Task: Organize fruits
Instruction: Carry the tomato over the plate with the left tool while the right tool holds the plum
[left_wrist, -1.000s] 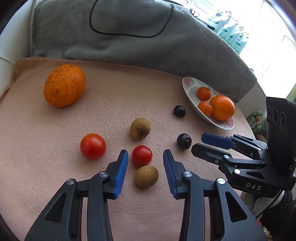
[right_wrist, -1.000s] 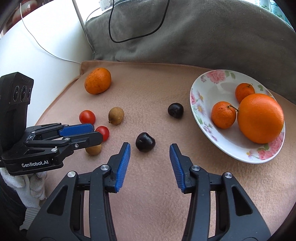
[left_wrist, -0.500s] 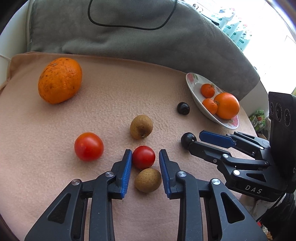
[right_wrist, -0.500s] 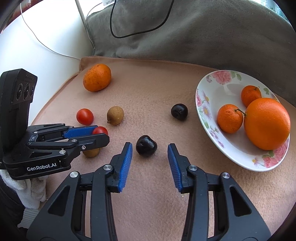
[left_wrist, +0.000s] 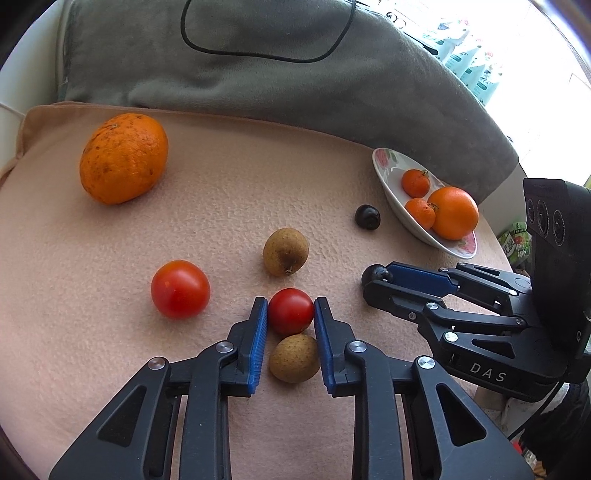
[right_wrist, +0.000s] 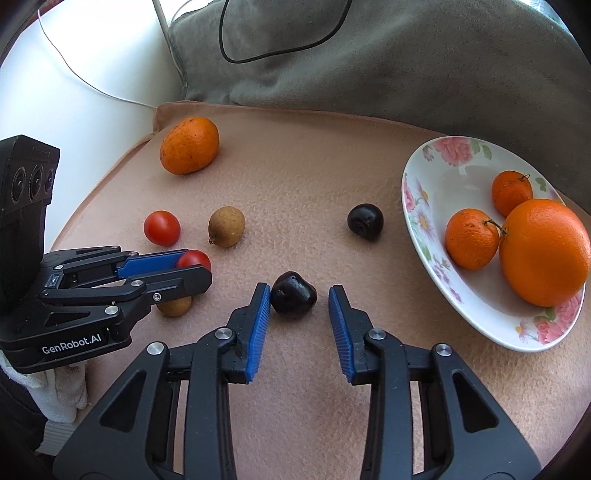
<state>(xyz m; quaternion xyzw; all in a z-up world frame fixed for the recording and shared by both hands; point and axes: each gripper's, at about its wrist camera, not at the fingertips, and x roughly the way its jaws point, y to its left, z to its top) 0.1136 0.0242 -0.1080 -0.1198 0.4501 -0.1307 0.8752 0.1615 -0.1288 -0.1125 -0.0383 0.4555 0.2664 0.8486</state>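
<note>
My left gripper (left_wrist: 290, 312) is shut on a small red tomato (left_wrist: 290, 311) on the pink cloth; it also shows in the right wrist view (right_wrist: 193, 260). A brown fruit (left_wrist: 293, 358) lies just under the fingers. My right gripper (right_wrist: 299, 301) is open around a dark plum (right_wrist: 293, 294); its left pad touches the plum and the right pad stands apart. A second plum (right_wrist: 365, 222), a second tomato (right_wrist: 161, 228), another brown fruit (right_wrist: 226, 226) and a large orange (right_wrist: 189, 144) lie loose. A floral plate (right_wrist: 424, 192) holds three oranges.
A grey blanket (right_wrist: 369, 66) with a black cable (right_wrist: 258, 55) rises behind the cloth. A white surface (right_wrist: 92, 74) with a thin white wire lies at the far left. The cloth's left edge drops off near the left gripper.
My left gripper has closed onto the small red tomato. My right gripper has moved forward and narrowed around the near plum.
</note>
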